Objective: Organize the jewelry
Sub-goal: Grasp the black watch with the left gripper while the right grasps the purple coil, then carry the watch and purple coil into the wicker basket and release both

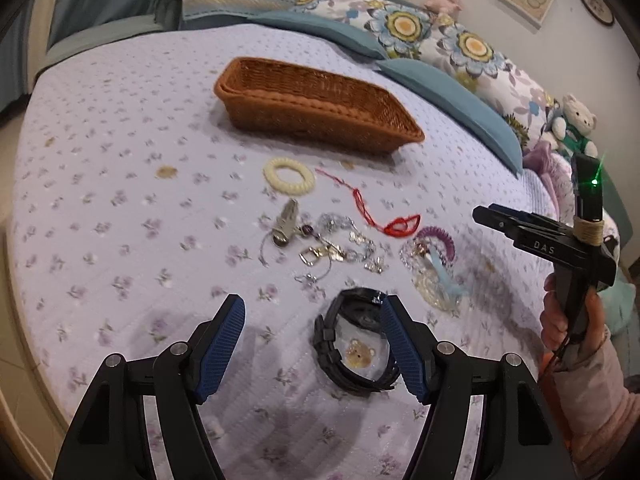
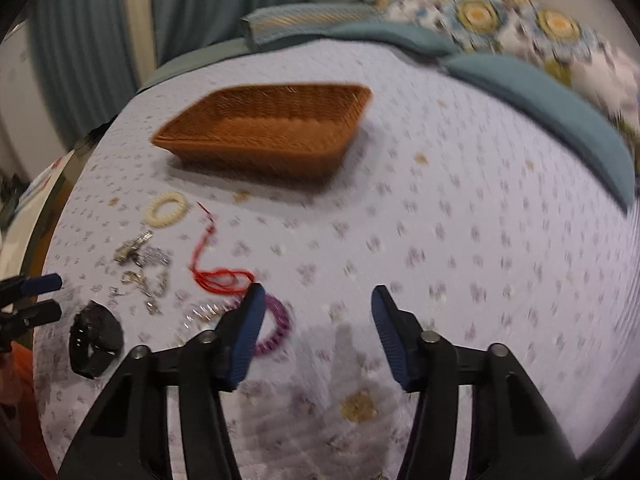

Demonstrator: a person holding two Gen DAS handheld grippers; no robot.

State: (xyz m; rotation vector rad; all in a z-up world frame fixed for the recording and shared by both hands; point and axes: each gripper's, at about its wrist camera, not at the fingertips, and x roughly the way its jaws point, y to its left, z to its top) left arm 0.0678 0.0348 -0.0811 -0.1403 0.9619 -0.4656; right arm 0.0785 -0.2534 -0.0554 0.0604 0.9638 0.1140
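A brown wicker basket stands empty on the lilac bedspread; it also shows in the right wrist view. In front of it lie a cream ring, a red cord, silver chains and a clip, a purple coil tie and clear beads. A black watch lies between my left fingers. My left gripper is open, low over the watch. My right gripper is open and empty, just right of the purple coil and red cord.
Blue and floral pillows line the far and right sides of the bed. A teddy bear and plush toys sit by the wall. The right gripper's handle and the hand holding it show at the right of the left wrist view.
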